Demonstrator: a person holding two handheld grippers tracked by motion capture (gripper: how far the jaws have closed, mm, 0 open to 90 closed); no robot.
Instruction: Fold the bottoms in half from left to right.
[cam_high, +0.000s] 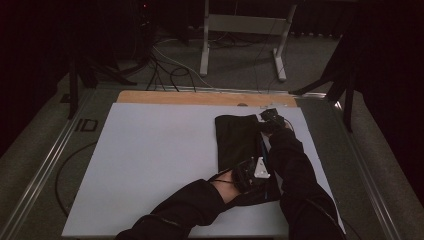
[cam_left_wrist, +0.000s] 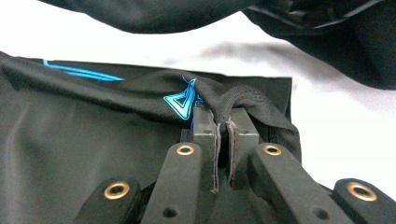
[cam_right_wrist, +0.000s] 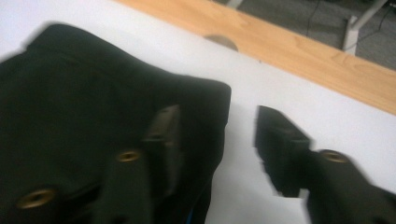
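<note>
From the high view, a folded black fabric garment with thin blue markings lay on the right half of the white table top, running from the near edge toward the far wooden strip. The left gripper sat at the garment's near end, the person's dark sleeve coming in from the near left. The right gripper was at the garment's far right corner, its arm lying along the garment's right side.

In the left gripper view, the left gripper had its jaws squeezed nearly together, a bunched ridge of the black garment pinched between the pads, beside a blue triangular logo. The white table showed beyond on the right.

In the right gripper view, blurred, the right gripper stood with its jaws clearly apart. One jaw rested over the garment near its corner edge, the other over bare white table just beside the cloth. The pads pressed on nothing I could make out. The wooden strip ran across the far side.
</note>
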